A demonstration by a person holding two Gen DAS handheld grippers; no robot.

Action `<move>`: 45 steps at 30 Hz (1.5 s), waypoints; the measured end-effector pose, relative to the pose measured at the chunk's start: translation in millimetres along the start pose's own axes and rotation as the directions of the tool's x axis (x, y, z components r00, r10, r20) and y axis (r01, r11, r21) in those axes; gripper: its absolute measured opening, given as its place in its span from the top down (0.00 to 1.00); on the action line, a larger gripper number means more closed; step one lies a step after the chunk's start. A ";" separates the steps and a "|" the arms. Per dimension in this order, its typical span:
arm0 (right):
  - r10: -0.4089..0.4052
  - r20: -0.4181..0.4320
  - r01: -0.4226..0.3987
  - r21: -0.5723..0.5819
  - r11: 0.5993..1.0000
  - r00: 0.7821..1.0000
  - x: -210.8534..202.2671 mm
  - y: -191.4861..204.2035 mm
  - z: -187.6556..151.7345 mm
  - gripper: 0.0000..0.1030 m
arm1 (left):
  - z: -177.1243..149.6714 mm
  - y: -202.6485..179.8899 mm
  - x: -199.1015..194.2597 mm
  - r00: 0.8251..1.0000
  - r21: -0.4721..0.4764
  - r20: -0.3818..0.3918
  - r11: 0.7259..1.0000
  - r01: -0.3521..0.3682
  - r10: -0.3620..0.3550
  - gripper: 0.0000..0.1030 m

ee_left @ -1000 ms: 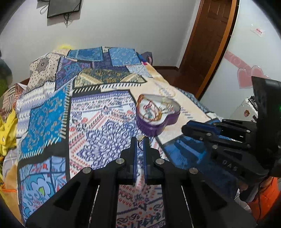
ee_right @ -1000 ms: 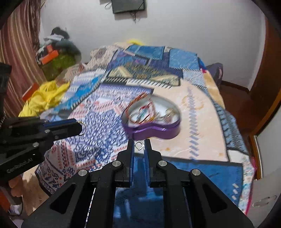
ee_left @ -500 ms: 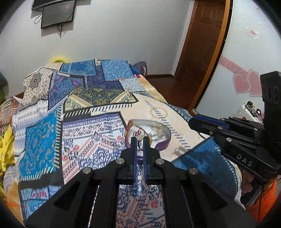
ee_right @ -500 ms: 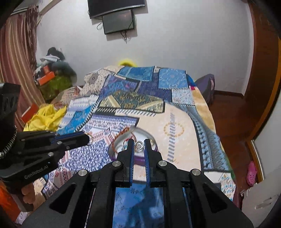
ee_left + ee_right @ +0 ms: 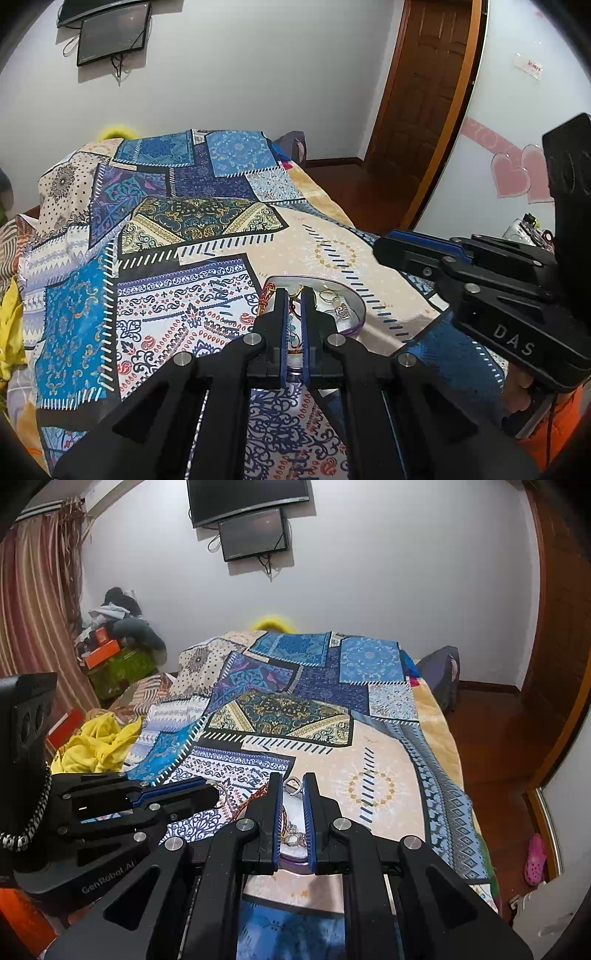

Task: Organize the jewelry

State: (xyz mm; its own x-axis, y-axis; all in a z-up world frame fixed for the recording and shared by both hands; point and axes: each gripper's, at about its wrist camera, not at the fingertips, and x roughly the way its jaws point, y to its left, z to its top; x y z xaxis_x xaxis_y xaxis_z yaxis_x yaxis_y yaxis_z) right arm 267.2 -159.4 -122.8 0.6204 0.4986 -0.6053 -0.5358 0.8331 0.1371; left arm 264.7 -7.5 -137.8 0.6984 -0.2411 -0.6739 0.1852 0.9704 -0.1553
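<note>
A purple heart-shaped jewelry tin with rings and bangles inside sits on the patchwork bedspread. My left gripper is shut on a small gold ring, held above the tin. The ring also shows at the left fingertips in the right wrist view. My right gripper is shut on a silver ring, held over the tin, which is mostly hidden behind the fingers. The right gripper shows at the right of the left wrist view.
A yellow cloth lies at the bed's left edge. Boxes and clothes pile up in the far left corner. A wooden door and bare floor lie to the right. Screens hang on the far wall.
Both grippers have risen and pulled back from the tin, each still holding its ring. The tin now sits lower and closer behind the fingers in both views.
</note>
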 end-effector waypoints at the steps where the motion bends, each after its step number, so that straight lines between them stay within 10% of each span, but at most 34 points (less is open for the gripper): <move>1: 0.005 -0.011 -0.005 0.003 1.000 1.000 4.7 -1.0 0.1 0.91 | -0.1 0.0 2.2 1.000 0.001 -0.005 1.000 0.001 -0.001 0.96; 24: 0.089 -0.162 -0.077 0.083 0.994 0.983 38.5 -19.2 -5.6 0.85 | -6.4 2.8 35.4 0.995 0.022 -0.090 0.999 0.033 -0.031 0.96; 37: 0.029 0.051 -0.031 0.040 0.999 0.998 -50.5 1.5 20.5 0.83 | 18.7 -7.7 -56.1 0.996 0.010 0.090 1.000 -0.008 0.007 0.83; 45: -0.012 0.305 0.011 0.005 1.000 0.952 -144.3 34.5 27.2 0.83 | 22.6 -32.3 -158.6 0.944 0.011 0.324 0.997 -0.072 0.065 0.70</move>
State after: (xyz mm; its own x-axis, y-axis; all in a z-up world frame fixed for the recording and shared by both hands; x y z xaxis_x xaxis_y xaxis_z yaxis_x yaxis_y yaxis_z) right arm 174.8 -196.1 -9.4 0.7723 0.5374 -0.3387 -0.5257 0.8400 0.1341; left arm 163.6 -1.0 -9.6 0.8951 -0.1698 -0.4123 0.1416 0.9850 -0.0983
